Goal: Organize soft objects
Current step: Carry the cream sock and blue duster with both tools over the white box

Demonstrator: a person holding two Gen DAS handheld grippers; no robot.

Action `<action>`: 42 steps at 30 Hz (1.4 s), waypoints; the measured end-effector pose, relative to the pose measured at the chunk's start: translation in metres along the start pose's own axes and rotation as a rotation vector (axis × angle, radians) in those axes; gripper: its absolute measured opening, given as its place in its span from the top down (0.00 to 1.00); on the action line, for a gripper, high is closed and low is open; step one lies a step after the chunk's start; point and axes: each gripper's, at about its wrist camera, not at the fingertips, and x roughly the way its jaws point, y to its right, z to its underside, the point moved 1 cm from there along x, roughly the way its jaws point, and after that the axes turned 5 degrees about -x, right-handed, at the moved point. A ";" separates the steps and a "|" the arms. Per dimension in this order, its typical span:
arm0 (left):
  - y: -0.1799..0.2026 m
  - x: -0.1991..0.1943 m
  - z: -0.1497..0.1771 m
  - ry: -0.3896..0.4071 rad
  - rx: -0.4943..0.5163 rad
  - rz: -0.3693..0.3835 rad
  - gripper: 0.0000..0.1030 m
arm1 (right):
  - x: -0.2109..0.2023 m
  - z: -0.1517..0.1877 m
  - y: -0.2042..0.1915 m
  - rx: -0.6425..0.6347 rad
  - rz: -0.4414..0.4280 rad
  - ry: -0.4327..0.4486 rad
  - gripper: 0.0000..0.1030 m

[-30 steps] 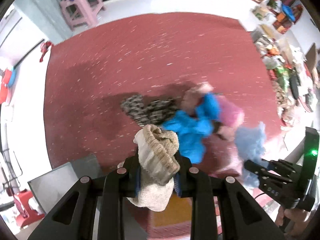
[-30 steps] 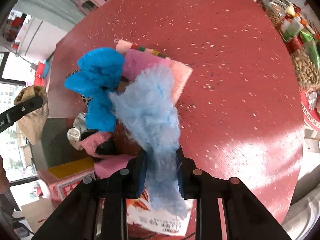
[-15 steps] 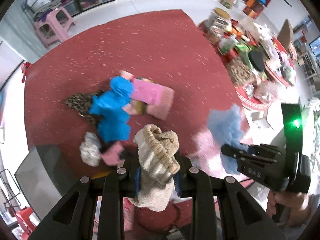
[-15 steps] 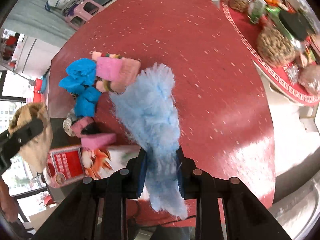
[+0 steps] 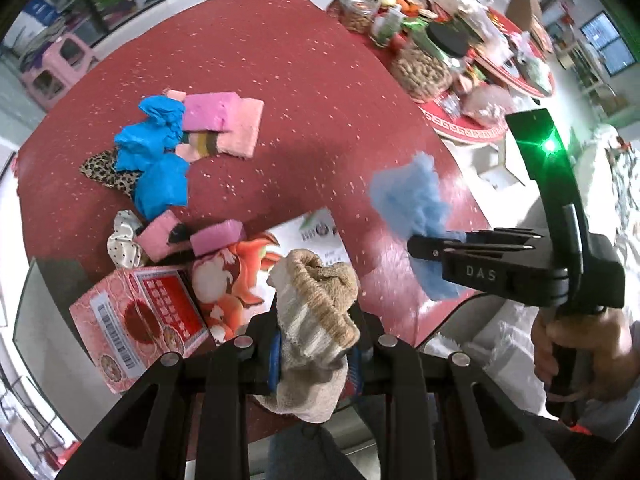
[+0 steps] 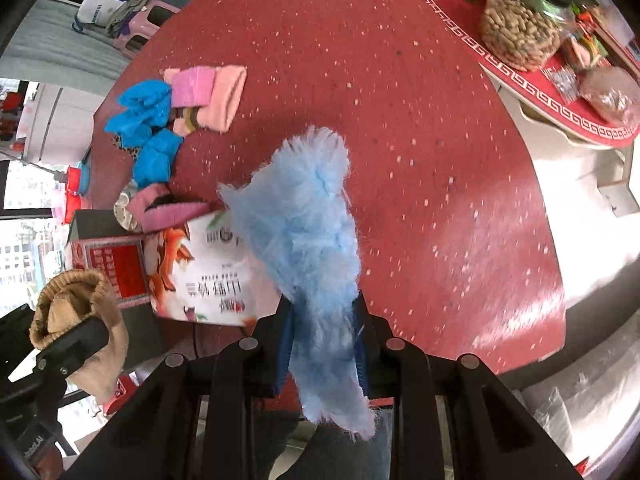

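The left hand-held gripper (image 5: pixel 314 354) clamped a beige sock (image 5: pixel 316 320); the right hand-held gripper (image 6: pixel 322 344) clamped a fluffy blue sock (image 6: pixel 308 240) above the red bench (image 6: pixel 420 140).

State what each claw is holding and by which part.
Left claw grips the beige knit sock around its middle, cuff up. Right claw grips the fluffy light-blue sock across its lower half.

Beige knit sock (image 5: pixel 316 304) in left gripper (image 5: pixel 314 354), above red table (image 5: pixel 312 92).

We see a coarse ribbed knit beige sock (image 5: pixel 316 312), a fluffy long-piled blue sock (image 6: pixel 308 248) and a glossy speckled red tabletop (image 6: pixel 420 160).
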 end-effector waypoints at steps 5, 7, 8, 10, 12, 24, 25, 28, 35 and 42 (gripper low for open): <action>-0.005 0.003 0.026 0.001 0.072 0.028 0.73 | 0.007 0.029 -0.018 0.050 0.029 0.006 0.73; -0.008 0.003 0.042 -0.007 0.101 0.050 0.73 | 0.009 0.043 -0.029 0.060 0.030 0.007 0.73; -0.009 0.003 0.048 -0.007 0.113 0.057 0.73 | 0.010 0.049 -0.034 0.059 0.038 0.007 0.73; -0.013 0.000 0.063 0.001 0.148 0.066 0.73 | 0.011 0.063 -0.047 0.063 0.048 0.008 0.73; -0.018 -0.004 0.070 0.013 0.167 0.071 0.73 | 0.012 0.074 -0.057 0.065 0.042 0.009 0.73; -0.106 -0.037 0.119 0.119 0.025 0.050 0.73 | 0.025 0.112 -0.138 -0.088 0.041 -0.004 0.73; -0.117 -0.038 0.124 0.123 -0.007 0.044 0.73 | 0.027 0.113 -0.146 -0.111 0.042 -0.008 0.73; -0.143 -0.039 0.135 0.133 -0.076 0.028 0.73 | 0.030 0.117 -0.171 -0.187 0.041 -0.013 0.73; -0.199 -0.046 0.158 0.159 -0.254 0.011 0.73 | 0.032 0.123 -0.227 -0.377 0.037 -0.034 0.73; -0.249 -0.047 0.186 0.168 -0.412 -0.005 0.73 | 0.032 0.120 -0.278 -0.535 0.028 -0.056 0.73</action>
